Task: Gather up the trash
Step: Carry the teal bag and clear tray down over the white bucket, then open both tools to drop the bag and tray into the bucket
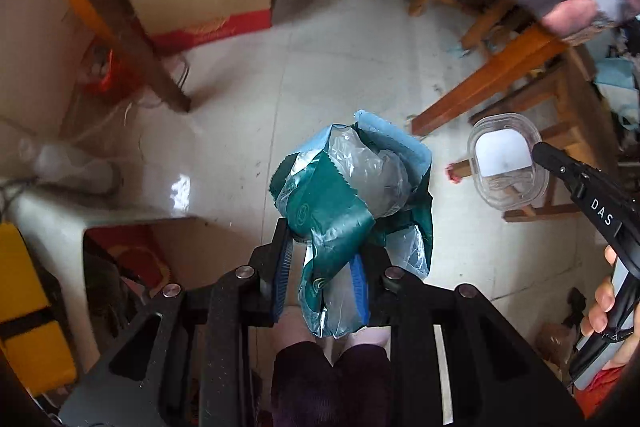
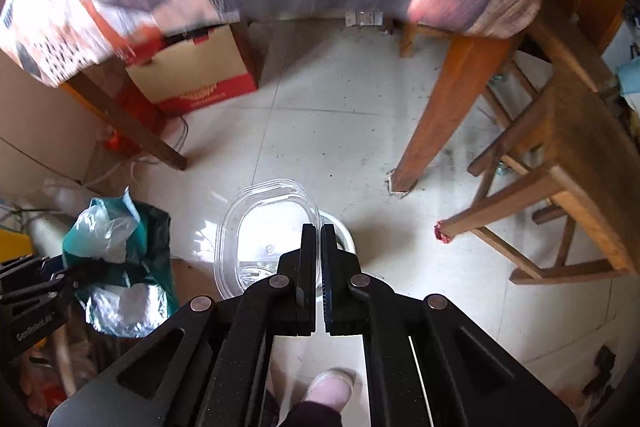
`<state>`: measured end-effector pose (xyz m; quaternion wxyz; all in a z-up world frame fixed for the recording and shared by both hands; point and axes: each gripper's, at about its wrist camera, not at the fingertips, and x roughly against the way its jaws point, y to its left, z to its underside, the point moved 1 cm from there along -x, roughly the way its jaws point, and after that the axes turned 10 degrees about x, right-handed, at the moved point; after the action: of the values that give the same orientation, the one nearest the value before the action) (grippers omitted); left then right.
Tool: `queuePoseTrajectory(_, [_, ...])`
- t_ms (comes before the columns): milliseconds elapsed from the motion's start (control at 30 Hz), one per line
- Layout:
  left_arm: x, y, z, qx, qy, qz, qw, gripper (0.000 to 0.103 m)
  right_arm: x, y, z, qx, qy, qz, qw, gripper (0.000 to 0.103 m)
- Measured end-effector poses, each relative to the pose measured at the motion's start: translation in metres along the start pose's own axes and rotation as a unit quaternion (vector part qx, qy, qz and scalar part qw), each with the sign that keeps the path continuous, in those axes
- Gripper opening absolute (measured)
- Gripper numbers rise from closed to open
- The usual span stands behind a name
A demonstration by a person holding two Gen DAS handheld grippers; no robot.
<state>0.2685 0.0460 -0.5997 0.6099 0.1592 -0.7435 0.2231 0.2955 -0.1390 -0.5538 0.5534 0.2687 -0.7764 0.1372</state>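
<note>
Two pieces of trash already collected, both held above the tiled floor (image 2: 320,131), neither dropped anywhere yet. Left gripper (image 1: 320,263) narrowed onto a crumpled bundle of green and clear plastic wrappers (image 1: 352,195), pads pressing it from both sides. Right gripper (image 2: 318,259) fully closed, pinching the rim of a clear plastic container (image 2: 268,227). Beneath the container, part of a white round rim (image 2: 340,227), possibly a bin; mostly covered, so hard to say. Deposit still to come, by this judgement. Table cloth above smeared by motion blur; more trash on the worktop out of view. Container contents unclear through the glare.
</note>
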Motion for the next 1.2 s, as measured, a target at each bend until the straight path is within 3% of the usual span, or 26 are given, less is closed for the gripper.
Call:
queuePoseTrajectory(167, [-0.047, 0.013, 0.006, 0.024, 0.023, -0.004, 0.9995, 0.027, -0.049, 0.002, 0.011, -0.013, 0.032, -0.037, 0.999, 0.007])
queuePoseTrajectory(267, [-0.064, 0.009, 0.006, 0.019, 0.024, -0.004, 0.9995, 0.027, -0.069, 0.001, 0.017, -0.024, 0.068, -0.051, 0.996, 0.033])
queuePoseTrajectory(300, [-0.07, 0.005, 0.005, 0.016, 0.025, -0.002, 0.9996, 0.027, -0.07, -0.001, 0.021, -0.03, 0.067, -0.056, 0.996, 0.036])
queuePoseTrajectory(600, [-0.1, -0.038, -0.008, 0.001, 0.036, 0.038, 0.9986, 0.027, -0.056, -0.024, 0.028, -0.052, 0.071, -0.051, 0.995, 0.036])
queuePoseTrajectory(733, [-0.118, -0.06, -0.016, -0.013, 0.057, 0.039, 0.9975, 0.049, -0.052, -0.031, 0.024, -0.052, 0.067, -0.05, 0.995, 0.036])
queuePoseTrajectory(867, [-0.13, -0.07, -0.02, -0.023, 0.077, 0.026, 0.9965, 0.049, -0.04, -0.034, 0.02, -0.053, 0.054, -0.052, 0.996, 0.036])
queuePoseTrajectory(1200, [-0.042, -0.076, -0.028, -0.032, 0.043, 0.023, 0.9983, 0.049, 0.022, -0.027, -0.004, -0.047, 0.031, -0.048, 0.997, 0.036])
